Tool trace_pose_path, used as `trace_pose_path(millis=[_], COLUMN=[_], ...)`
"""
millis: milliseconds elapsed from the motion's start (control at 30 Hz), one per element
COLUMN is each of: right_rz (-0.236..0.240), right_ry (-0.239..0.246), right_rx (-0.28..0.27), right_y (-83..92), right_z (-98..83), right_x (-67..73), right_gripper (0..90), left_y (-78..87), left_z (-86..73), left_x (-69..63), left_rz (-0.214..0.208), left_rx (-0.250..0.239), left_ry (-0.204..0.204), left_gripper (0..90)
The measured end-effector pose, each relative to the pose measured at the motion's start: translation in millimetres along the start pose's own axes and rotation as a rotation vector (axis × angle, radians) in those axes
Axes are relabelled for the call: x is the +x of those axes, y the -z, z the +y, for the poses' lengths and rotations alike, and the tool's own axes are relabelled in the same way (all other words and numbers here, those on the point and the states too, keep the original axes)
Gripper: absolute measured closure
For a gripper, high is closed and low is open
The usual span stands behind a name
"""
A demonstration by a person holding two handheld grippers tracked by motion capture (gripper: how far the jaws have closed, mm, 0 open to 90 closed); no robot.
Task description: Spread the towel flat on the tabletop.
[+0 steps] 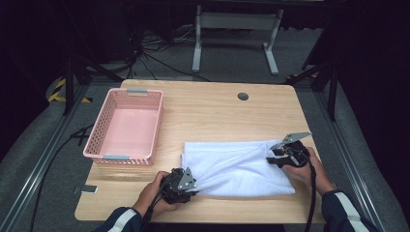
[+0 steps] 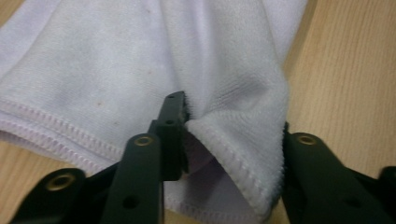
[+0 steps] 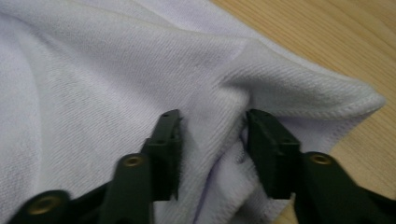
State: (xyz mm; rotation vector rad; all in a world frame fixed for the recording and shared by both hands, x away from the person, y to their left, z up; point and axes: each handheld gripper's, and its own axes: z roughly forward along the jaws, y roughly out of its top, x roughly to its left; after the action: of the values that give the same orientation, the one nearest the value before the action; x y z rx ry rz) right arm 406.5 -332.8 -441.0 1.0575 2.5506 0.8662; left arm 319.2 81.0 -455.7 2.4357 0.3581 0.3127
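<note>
A folded white towel (image 1: 241, 166) lies on the wooden table (image 1: 208, 111) near its front right. At the towel's near left corner, my left gripper (image 1: 195, 184) is shut on a bunched fold of hemmed cloth (image 2: 93, 70), which fills the gap between its jaws (image 2: 231, 123). My right gripper (image 1: 274, 155) sits at the far right corner and pinches a raised ridge of the towel (image 3: 93, 70) between its jaws (image 3: 212, 128). A taut crease runs across the cloth from one gripper to the other. A hand holds each gripper.
An empty pink perforated basket (image 1: 104, 157) stands at the table's left side. A round cable hole (image 1: 242, 96) sits near the far edge. Beyond the table are a white metal stand (image 1: 237, 21) and cables on the grey floor.
</note>
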Motion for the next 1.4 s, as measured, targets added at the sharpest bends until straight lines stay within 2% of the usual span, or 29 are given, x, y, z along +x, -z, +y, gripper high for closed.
trace_pose_path(millis=[33,67,133,167,233,267,333,400,433,500,533,600,633,700,767,800,867,900,933,967,1033,1100,1133,1200,1267,1300,1333,1367,1400], right_rz=[-0.004,-0.03,-0.047,-0.058,-0.057,-0.06,-0.083,-0.135,-0.132,-0.131,-0.137,-0.147,-0.121,-0.099,-0.018,0.003,0.067,0.1,0.1,0.109,0.191,0.195,0.219,0.212,0.23,0.211,0.215,0.242,0.244], right_ry=[0.006,0.016,0.022,0.026,0.019,0.015,-0.005,-0.014,-0.025,-0.067,-0.066,-0.035,-0.016,0.038,0.088,0.109,0.141,0.169,0.169,0.198,0.207,0.209,0.211,0.227,0.252,0.255,0.25,0.246,0.252], right_rx=[0.0,0.005,-0.014,-0.025,-0.029,-0.034,-0.04,-0.002,0.007,0.01,-0.002,-0.079,-0.118,-0.153,-0.18,-0.188,-0.193,-0.194,-0.194,-0.182,-0.155,-0.111,-0.091,-0.046,-0.031,-0.022,-0.001,0.003,0.018], right_y=[2.0,5.9,17.1,24.3,29.1,32.9,38.1,36.2,34.7,33.5,34.6,39.4,40.6,36.6,23.6,15.5,-1.9,-12.7,-12.7,-27.2,-54.0,-77.7,-88.8,-112.4,-124.3,-128.4,-135.9,-139.6,-143.4], right_z=[-0.1,0.2,-1.0,-2.9,-4.5,-6.1,-9.1,-10.8,-11.9,-11.6,-9.9,0.8,10.2,29.1,55.8,68.9,92.8,106.1,106.1,122.6,149.4,169.3,177.1,191.1,196.9,198.8,201.1,201.6,201.9], right_x=[1.9,3.8,6.2,7.4,8.5,9.1,11.5,10.7,8.7,3.0,2.5,5.2,9.5,20.3,34.1,41.3,54.0,62.4,62.4,72.3,87.4,98.3,102.4,112.9,118.0,119.5,119.9,119.6,119.8], right_gripper=[72.0,76.7,79.0,79.9,79.9,79.9,75.7,62.9,57.9,48.3,45.5,43.7,43.9,43.1,43.0,43.8,43.8,44.3,44.3,45.0,45.9,45.1,45.6,45.8,46.1,46.1,44.5,43.7,41.6], left_y=[2.0,5.1,13.2,13.2,20.0,21.8,15.7,4.7,1.0,5.9,12.7,23.8,26.5,27.0,22.6,21.1,19.0,17.5,17.5,16.9,12.5,12.0,13.4,13.4,10.4,6.5,4.8,3.9,1.8], left_z=[0.2,1.4,4.0,4.0,5.8,6.9,6.2,0.6,-4.3,-8.8,-11.4,-19.3,-22.6,-27.6,-29.0,-29.4,-29.5,-29.9,-29.9,-29.7,-28.7,-27.4,-26.4,-23.3,-22.3,-22.1,-22.5,-23.2,-23.4], left_x=[0.2,0.2,2.9,2.9,7.0,9.2,9.6,5.5,2.6,1.4,2.5,8.7,10.8,11.5,10.6,11.2,12.0,13.6,13.6,15.5,17.1,16.7,16.2,15.5,15.0,15.0,16.4,18.4,18.8], left_rz=[0.002,0.031,0.074,0.074,0.108,0.109,0.092,0.082,0.076,0.069,0.094,0.092,0.101,0.083,0.095,0.09,0.094,0.072,0.072,0.061,0.04,0.033,0.005,0.02,0.022,0.039,0.029,0.027,0.047], left_rx=[-0.006,-0.006,-0.036,-0.036,-0.07,-0.074,-0.03,0.044,0.05,0.023,-0.011,-0.094,-0.096,-0.097,-0.076,-0.073,-0.062,-0.081,-0.081,-0.083,-0.09,-0.096,-0.122,-0.121,-0.108,-0.091,-0.09,-0.079,-0.067], left_ry=[-0.001,-0.021,-0.024,-0.024,-0.005,-0.017,-0.011,-0.019,-0.011,0.035,0.099,0.233,0.259,0.289,0.298,0.292,0.33,0.344,0.344,0.36,0.37,0.357,0.35,0.348,0.343,0.335,0.345,0.35,0.365], left_gripper=[71.4,73.9,75.2,75.6,75.9,75.9,72.3,60.2,55.4,49.0,44.0,30.5,26.6,24.2,23.3,22.0,21.9,22.1,21.1,21.1,20.3,18.1,18.5,16.8,16.9,17.0,17.0,17.0,17.5])
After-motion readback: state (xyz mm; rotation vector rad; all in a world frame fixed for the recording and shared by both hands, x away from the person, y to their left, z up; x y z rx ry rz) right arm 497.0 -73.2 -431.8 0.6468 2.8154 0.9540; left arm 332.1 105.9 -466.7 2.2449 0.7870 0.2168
